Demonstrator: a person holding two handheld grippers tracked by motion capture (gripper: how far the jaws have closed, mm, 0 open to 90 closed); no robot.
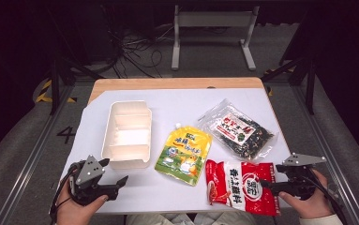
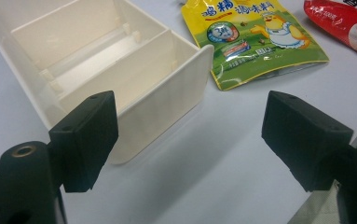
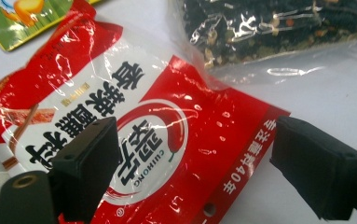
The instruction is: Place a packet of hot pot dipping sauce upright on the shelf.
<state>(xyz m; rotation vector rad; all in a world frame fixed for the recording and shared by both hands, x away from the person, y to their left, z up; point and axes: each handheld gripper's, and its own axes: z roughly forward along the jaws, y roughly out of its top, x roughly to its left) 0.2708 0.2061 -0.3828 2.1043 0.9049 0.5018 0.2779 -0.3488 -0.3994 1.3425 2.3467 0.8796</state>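
Right hand-held gripper [image 3: 192,163] open over red packet [image 3: 134,140]

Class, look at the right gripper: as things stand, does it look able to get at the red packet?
Probably yes. The right gripper hangs with its jaws open at the near end of the red packet, which lies flat on the white table; nothing lies between them.

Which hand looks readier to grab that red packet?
Probably the right: the right gripper has open jaws beside the red packet, while the left gripper sits by the white box.
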